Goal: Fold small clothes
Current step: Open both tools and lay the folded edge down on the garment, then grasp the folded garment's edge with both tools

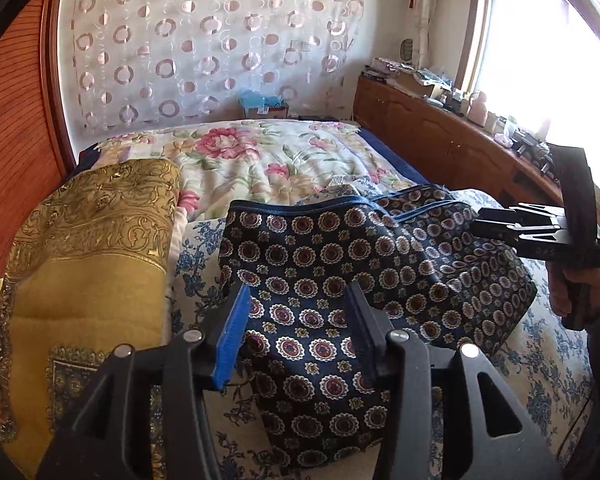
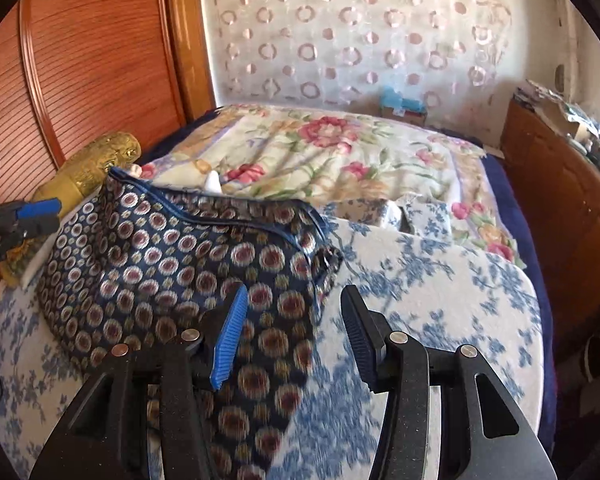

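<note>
Looking along the left gripper [image 1: 296, 340], the task's thing is a dark navy garment [image 1: 340, 280] printed with small round medallions, lying on a white-and-blue floral sheet [image 1: 540, 360] spread over the bed. Its blue-piped hem [image 1: 340, 204] runs along the far side, and the cloth tapers toward the camera, passing under and between the fingers. It looks thin, light and limp, perhaps a little slick like a silky weave, so it should fold easily but may slide or sag if lifted by one point; the piped hem and the outer corners seem the firmest places to pinch. The jaws stand apart, about half spread, with cloth beneath the gap and neither pad pressing on it, as far as can be seen. A yellow-gold blanket [image 1: 88, 260] lies just beside the garment on the left. The right gripper [image 1: 496, 228] hangs over the garment's far right edge, held in a hand [image 1: 580, 292].

From the right wrist, the same garment [image 2: 172, 264] lies to the left, one narrow end running under the right gripper [image 2: 296, 336] toward the camera. Here the jaws also stand apart, roughly half spread: the blue pad sits over the cloth, the black one over the bare sheet [image 2: 440, 300], gripping nothing. The picture is blurred low down, so touch is uncertain. The left gripper [image 2: 40, 216] shows at the far left edge of the garment.
</note>
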`<action>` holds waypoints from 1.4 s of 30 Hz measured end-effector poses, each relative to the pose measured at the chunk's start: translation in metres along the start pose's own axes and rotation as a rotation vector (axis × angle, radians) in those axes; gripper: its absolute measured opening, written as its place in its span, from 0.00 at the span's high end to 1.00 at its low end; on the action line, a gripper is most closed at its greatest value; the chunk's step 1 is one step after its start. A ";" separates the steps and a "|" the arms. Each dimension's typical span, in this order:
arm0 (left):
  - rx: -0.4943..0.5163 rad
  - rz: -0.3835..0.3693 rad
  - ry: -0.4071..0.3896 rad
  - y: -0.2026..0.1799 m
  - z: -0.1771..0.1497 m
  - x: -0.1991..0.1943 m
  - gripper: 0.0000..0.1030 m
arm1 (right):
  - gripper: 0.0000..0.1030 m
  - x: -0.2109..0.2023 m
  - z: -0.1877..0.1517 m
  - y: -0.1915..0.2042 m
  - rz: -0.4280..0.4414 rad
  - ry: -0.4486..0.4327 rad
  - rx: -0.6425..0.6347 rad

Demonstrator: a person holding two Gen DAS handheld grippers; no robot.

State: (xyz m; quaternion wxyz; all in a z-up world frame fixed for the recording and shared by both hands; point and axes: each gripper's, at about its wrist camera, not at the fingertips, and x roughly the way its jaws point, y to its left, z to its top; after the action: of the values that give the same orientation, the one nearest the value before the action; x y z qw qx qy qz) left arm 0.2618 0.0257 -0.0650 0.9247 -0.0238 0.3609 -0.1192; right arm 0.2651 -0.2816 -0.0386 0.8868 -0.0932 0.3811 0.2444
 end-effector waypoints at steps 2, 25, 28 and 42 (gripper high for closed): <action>-0.001 0.005 0.008 0.001 -0.001 0.003 0.55 | 0.52 0.012 0.002 -0.002 -0.002 0.025 0.012; -0.029 0.068 0.074 0.009 -0.012 0.031 0.55 | 0.37 0.006 -0.002 0.001 -0.029 -0.005 0.029; -0.029 0.067 0.075 0.011 -0.011 0.031 0.55 | 0.37 0.020 -0.007 -0.002 -0.024 0.055 0.046; -0.043 0.049 0.097 0.009 -0.009 0.035 0.55 | 0.90 0.028 -0.018 0.016 0.102 0.072 -0.028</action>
State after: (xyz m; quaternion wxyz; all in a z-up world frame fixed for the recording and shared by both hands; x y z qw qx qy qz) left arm 0.2822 0.0269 -0.0958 0.9081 -0.0291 0.4081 -0.0899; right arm 0.2616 -0.2641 -0.0710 0.8575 -0.0947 0.4134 0.2911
